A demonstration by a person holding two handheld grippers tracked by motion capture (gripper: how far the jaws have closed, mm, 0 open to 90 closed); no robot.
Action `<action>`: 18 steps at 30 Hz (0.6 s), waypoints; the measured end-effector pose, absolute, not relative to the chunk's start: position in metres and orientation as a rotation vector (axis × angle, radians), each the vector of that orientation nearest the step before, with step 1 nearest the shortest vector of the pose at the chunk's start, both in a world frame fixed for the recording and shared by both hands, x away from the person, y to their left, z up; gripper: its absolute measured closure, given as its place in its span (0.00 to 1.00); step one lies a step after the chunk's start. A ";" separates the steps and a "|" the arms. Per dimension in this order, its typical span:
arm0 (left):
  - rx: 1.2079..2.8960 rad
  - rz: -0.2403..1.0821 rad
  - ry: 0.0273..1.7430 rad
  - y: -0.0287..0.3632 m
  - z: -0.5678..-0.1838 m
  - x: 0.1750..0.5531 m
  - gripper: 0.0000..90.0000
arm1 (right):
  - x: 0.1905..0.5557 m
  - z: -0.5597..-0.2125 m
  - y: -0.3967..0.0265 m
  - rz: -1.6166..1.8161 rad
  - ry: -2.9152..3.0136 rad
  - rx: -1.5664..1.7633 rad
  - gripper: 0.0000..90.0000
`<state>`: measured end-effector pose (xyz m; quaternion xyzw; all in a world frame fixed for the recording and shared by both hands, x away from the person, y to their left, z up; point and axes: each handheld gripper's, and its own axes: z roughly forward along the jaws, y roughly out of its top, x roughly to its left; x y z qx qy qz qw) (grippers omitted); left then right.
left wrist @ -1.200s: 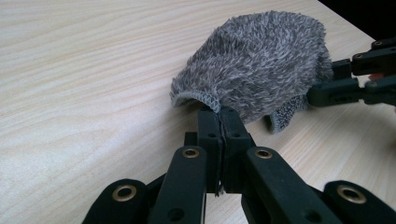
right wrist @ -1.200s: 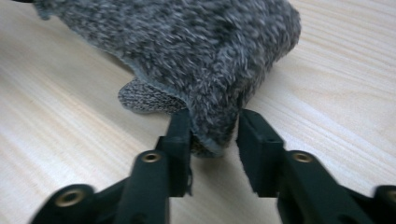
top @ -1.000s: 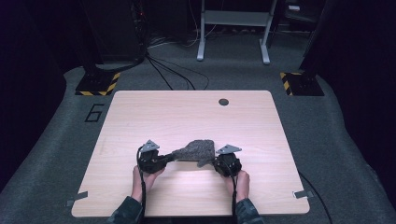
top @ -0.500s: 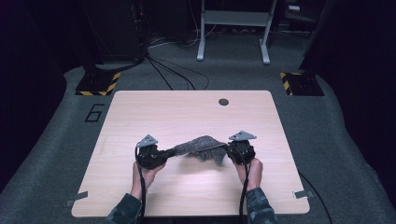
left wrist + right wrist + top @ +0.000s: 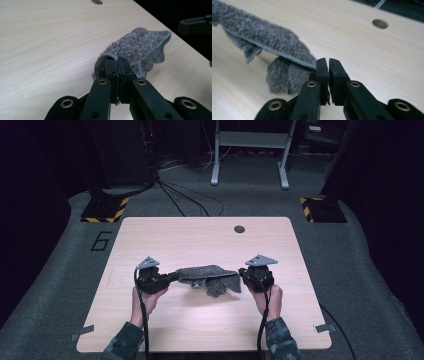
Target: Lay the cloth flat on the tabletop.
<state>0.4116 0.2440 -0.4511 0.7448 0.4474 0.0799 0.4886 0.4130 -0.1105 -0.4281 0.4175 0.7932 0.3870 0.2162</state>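
Cloth: we have a grey fuzzy cloth (image 5: 207, 277) strung between our two grippers above the near half of the table (image 5: 200, 237), its middle sagging in a loose fold toward the wood.
Left claw: our left gripper (image 5: 117, 65) has its jaws pressed together on one end of the cloth (image 5: 140, 48), the pile bunched over the tips.
Right claw: our right gripper (image 5: 328, 65) has been closing its jaws just now; a thin gap shows between the tips, and the cloth's hemmed edge (image 5: 269, 42) runs in at the left jaw's side. We read this as a pinch on the other end, though only a sliver of fabric seems caught.
Risk: we judge the right hold the weak one. If we pull the cloth taut or lift higher, that edge could slip free and the cloth would swing down from the left gripper. The hanging fold could also drag on the table and twist the spread.
Hands: in the high view both hands come in from the near edge, left gripper (image 5: 150, 277) and right gripper (image 5: 257, 275) at about the same height, jaws turned inward toward each other.
Surroundings: a round hole (image 5: 239, 228) sits near the table's far edge, well apart from the cloth.
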 end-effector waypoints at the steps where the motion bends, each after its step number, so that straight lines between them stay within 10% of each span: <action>1: 1.811 0.182 1.100 0.245 -0.456 0.411 0.98 | 0.411 -0.434 -0.110 1.074 2.214 1.164 0.91; 10: 1.787 0.087 1.161 0.259 -0.487 0.406 0.81 | 0.394 -0.477 -0.133 1.271 2.268 1.326 0.64; 18: 1.786 0.064 1.155 0.252 -0.498 0.404 0.86 | 0.385 -0.508 -0.112 1.184 2.384 1.310 0.53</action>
